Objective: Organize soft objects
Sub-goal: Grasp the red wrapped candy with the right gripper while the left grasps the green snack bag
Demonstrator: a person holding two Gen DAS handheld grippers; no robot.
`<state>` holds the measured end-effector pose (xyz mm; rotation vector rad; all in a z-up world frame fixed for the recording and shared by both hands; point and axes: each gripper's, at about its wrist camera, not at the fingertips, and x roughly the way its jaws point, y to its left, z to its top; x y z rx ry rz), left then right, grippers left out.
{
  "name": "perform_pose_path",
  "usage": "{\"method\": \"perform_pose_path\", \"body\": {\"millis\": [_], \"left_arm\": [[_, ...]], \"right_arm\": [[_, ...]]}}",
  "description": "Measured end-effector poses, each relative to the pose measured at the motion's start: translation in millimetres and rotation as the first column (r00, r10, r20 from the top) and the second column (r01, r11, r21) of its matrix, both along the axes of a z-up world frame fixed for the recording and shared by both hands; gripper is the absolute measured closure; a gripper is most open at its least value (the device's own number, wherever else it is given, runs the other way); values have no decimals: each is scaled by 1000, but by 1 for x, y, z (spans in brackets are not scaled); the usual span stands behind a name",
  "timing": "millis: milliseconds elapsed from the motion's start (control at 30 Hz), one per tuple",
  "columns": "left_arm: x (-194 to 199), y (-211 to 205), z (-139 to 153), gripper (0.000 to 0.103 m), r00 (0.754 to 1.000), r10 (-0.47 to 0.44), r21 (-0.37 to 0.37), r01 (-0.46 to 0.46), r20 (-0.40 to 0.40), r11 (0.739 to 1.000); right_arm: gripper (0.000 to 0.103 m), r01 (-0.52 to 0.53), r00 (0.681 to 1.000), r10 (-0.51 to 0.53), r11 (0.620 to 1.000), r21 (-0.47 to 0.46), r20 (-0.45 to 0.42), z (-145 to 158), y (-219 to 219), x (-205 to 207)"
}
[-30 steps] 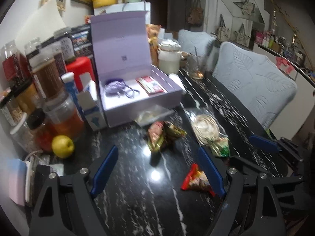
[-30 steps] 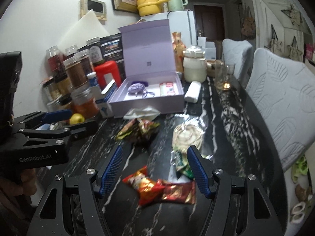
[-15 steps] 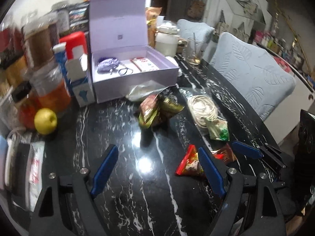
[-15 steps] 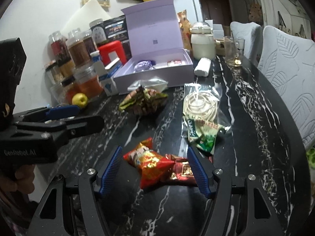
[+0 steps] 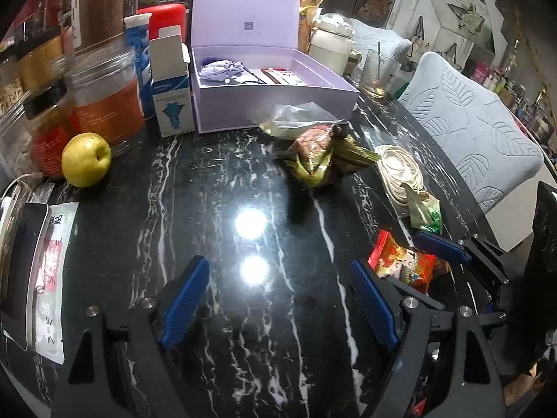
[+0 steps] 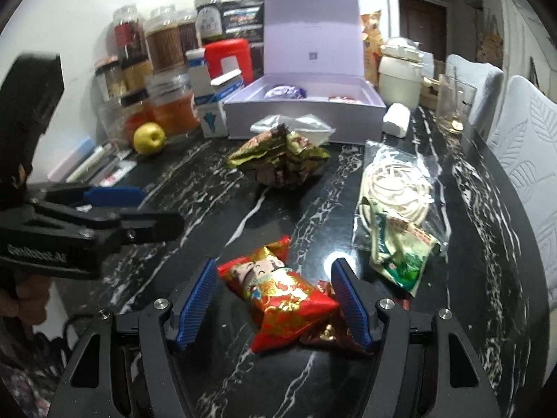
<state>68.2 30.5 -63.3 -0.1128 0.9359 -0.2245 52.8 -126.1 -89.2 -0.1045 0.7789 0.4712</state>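
A red snack packet [image 6: 282, 289] lies on the black marble table [image 6: 216, 209] between the jaws of my right gripper [image 6: 275, 299]. The blue pads stand close on both sides without clearly pressing it. A darker red packet [image 6: 327, 334] lies partly under the right finger. My left gripper [image 5: 278, 299] hangs open over bare table with nothing between its fingers. Farther back lie a green-gold packet heap [image 6: 282, 160], a green packet [image 6: 403, 254] and a clear bag of white cord [image 6: 393, 181]. An open lilac box [image 6: 296, 118] stands behind them.
Jars [image 5: 104, 97], a small white-blue carton [image 5: 172, 97] and a yellow fruit [image 5: 86, 158] crowd the left side. A phone [image 5: 21, 271] lies at the near left edge. A drinking glass [image 6: 452, 104] and a white jar [image 6: 400, 76] stand at the back right, and padded chairs [image 5: 470, 132] line the right edge.
Both grippers have come down and forward toward the table. The red packet, earlier ahead of the right fingertips, now lies between them. Jaw openings look the same.
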Motion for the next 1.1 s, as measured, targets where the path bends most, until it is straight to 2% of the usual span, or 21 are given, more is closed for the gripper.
{"method": "perform_pose_path", "body": {"millis": [33,100,167,267,533,800,1100], "left_arm": [[1,1,-1,20,1000,1,1,-1,2,1000],[3,1,0,20,1000,0,-2,0,11,1000],[4,2,1,19,1000,-3,-4,3,19,1000],[9,1,2,19,1000,-12,-11,12,22,1000],[21,-9,6,19,999,-32,-11,33,41,999],[43,-37,9,19,996,-64,0,64,62,998],[75,-63,19,19,993,-59,51,54,100,997]], "right_arm": [[37,-3,1000,2,1000,-18,-10,-2,3,2],[55,8,999,-10,999,-50,-47,-8,7,8],[64,14,998,-17,998,-58,-52,-12,9,10],[69,4,999,-8,998,-59,-51,-13,11,9],[70,56,997,-54,998,41,-46,7,-15,3],[70,160,987,-159,985,71,-12,29,-56,0],[70,229,973,-230,968,99,-11,28,-89,7]]}}
